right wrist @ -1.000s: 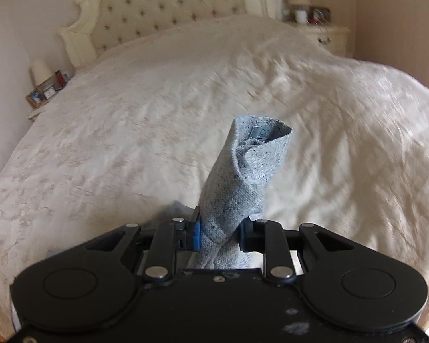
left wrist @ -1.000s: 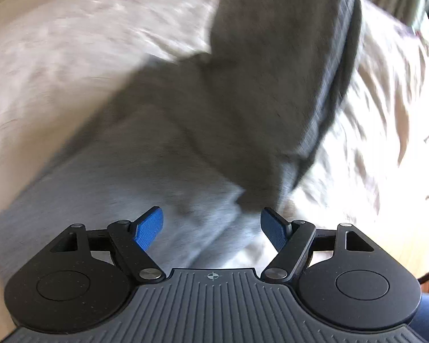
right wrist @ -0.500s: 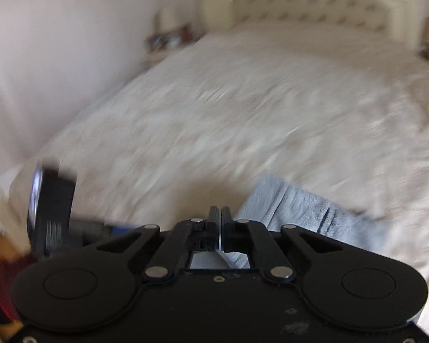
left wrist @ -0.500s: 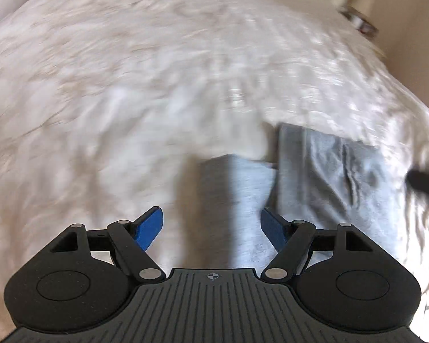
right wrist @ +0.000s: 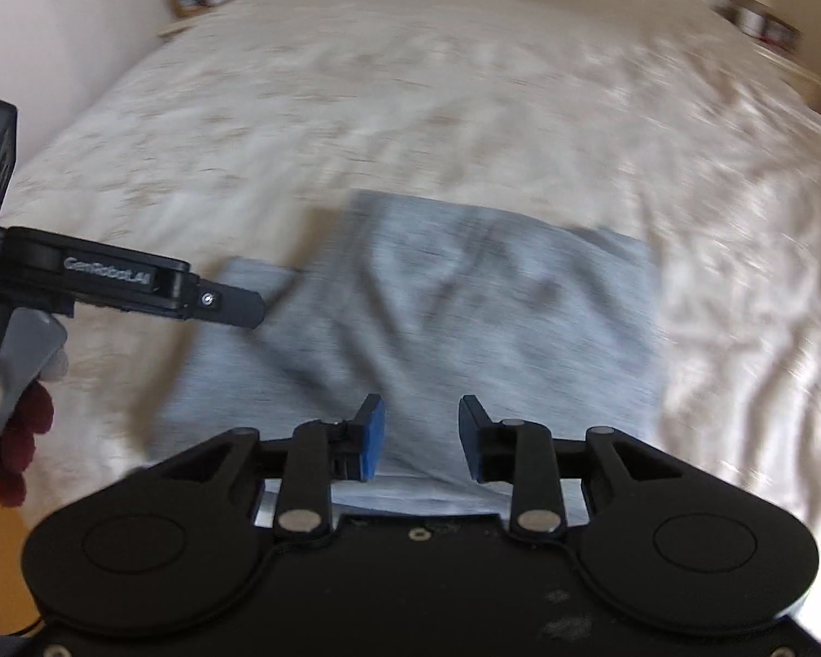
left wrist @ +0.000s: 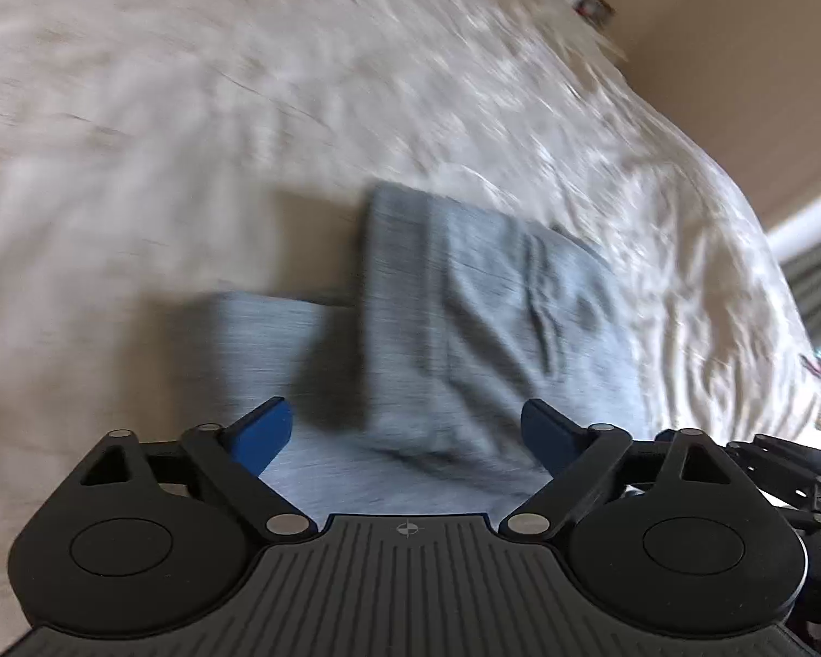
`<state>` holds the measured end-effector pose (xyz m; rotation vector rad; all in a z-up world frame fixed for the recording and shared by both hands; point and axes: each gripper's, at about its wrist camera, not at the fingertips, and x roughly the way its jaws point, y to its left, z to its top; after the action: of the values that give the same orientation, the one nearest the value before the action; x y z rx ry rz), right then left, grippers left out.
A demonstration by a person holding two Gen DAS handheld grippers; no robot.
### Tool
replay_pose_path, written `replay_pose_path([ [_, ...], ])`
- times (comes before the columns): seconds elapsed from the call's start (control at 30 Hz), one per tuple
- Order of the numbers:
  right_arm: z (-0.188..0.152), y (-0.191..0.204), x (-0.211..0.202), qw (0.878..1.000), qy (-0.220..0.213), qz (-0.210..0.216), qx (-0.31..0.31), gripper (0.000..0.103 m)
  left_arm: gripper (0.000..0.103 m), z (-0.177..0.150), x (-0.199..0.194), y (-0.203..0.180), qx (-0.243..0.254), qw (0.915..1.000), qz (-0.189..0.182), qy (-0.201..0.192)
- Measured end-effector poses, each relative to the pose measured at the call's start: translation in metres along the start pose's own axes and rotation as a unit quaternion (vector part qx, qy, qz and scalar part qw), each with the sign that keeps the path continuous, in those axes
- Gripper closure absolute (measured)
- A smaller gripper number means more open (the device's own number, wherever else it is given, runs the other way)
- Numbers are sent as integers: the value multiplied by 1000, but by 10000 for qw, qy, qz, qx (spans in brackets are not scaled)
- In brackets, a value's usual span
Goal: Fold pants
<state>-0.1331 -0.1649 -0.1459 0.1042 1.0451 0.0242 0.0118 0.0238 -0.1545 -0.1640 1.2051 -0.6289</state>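
Left wrist view: the folded grey knit pants (left wrist: 465,328) lie on the cream wrinkled bedspread (left wrist: 191,109), at twelve o'clock from the left gripper (left wrist: 408,432). Its jaws, which have just been opening, stand wide apart, gripping nothing.

Right wrist view: the pants (right wrist: 465,317) lie at twelve o'clock beyond the right gripper (right wrist: 420,435). Its jaws have just been opening and are partly apart, empty. The left gripper (right wrist: 246,309) reaches in from nine o'clock.
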Motion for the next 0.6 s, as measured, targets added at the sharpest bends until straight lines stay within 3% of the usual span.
replay_pose_path([
  [0.27,1,-24,-6,9996,4,-26,292,68,7,2,46,8,-394,9983,16,419],
  [0.5,5,-36,6,9991,116,68,407,68,1,27,61,-4,-341,9987,-322,213],
  [0.6,6,-46,8,9989,169,87,429,68,1,35,71,-11,-276,9988,-291,265],
])
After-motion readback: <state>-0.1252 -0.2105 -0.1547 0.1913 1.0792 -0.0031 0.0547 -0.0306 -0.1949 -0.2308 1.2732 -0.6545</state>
